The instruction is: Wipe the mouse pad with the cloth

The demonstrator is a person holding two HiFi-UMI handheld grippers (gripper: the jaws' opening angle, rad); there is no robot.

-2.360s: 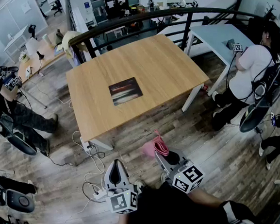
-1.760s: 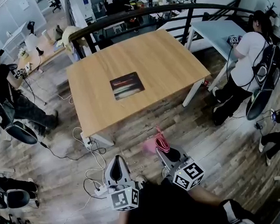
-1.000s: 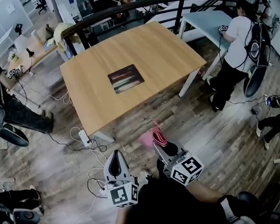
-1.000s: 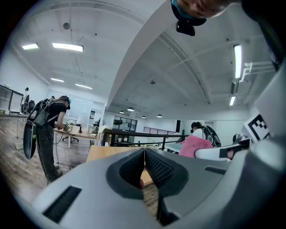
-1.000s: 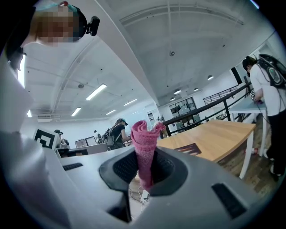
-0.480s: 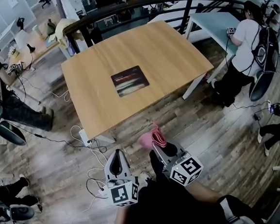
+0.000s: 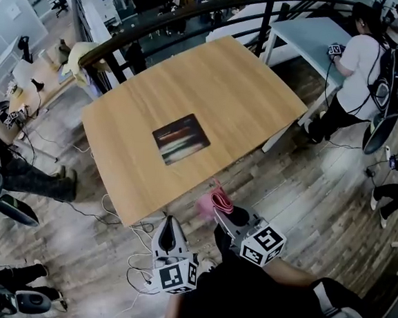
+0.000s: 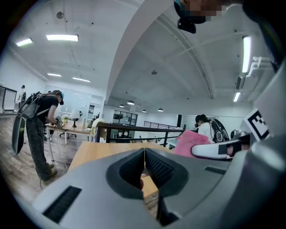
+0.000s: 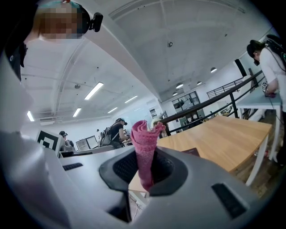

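Note:
A dark mouse pad [image 7: 181, 138] with coloured streaks lies flat near the middle of the wooden table [image 7: 226, 81]; its edge also shows in the right gripper view [image 9: 191, 151]. My right gripper [image 7: 217, 203] is shut on a folded pink cloth [image 7: 211, 201], which stands up between its jaws [image 9: 144, 147], just short of the table's near edge. The left gripper [image 7: 167, 229] is shut with nothing in it, held low beside the right one, over the floor. The pink cloth [image 8: 191, 140] shows at the right of the left gripper view.
A person [image 7: 355, 71] stands at a pale blue table [image 7: 314, 33] on the far right. Another person [image 7: 6, 152] sits at the left. A black railing [image 7: 198, 13] runs behind the wooden table. Cables and a power strip [image 7: 138, 264] lie on the floor by my feet.
The wooden table and mouse pad have drawn nearer in the head view; both grippers now sit close to its near edge. The right gripper keeps hold of the cloth.

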